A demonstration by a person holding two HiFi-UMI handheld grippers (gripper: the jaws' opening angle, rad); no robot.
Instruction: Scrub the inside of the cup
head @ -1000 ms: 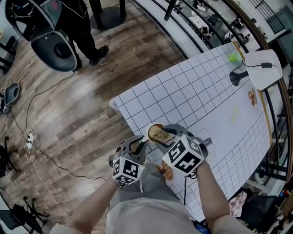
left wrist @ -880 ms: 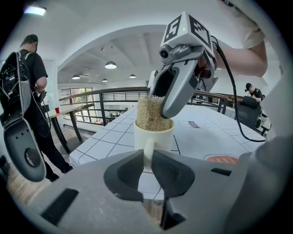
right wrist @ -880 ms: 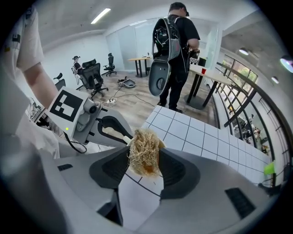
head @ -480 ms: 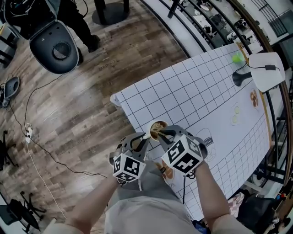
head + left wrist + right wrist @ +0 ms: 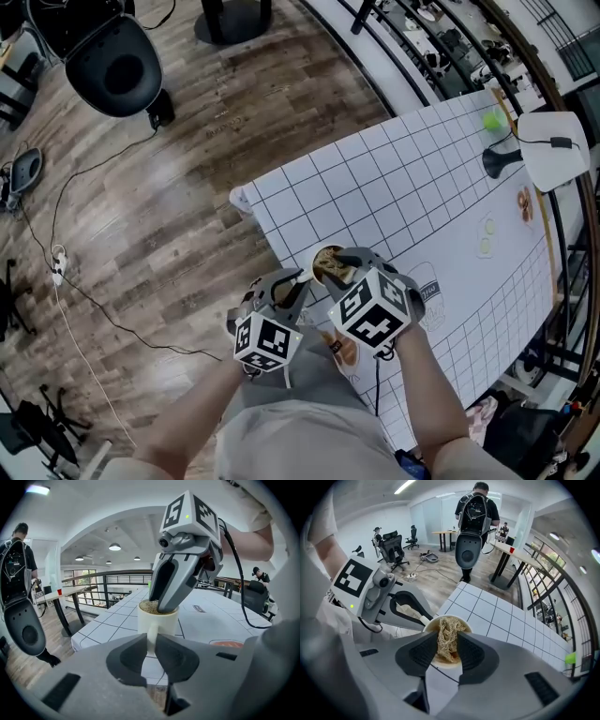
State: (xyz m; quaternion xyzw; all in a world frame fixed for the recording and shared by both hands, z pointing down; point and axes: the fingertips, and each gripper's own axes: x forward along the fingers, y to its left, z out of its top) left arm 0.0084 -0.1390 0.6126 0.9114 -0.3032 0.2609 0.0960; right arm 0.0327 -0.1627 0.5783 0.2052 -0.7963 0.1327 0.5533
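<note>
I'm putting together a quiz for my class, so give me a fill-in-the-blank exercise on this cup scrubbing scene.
The left gripper holds the white cup by its ____.
The right gripper, its jaws opening, has the straw-coloured scrubber between them, inside the ____.
Dark lines on the white table cover form a ____ of squares.
The small ball at the table's far end is ____.
Missing words: handle; cup; grid; green.
</note>
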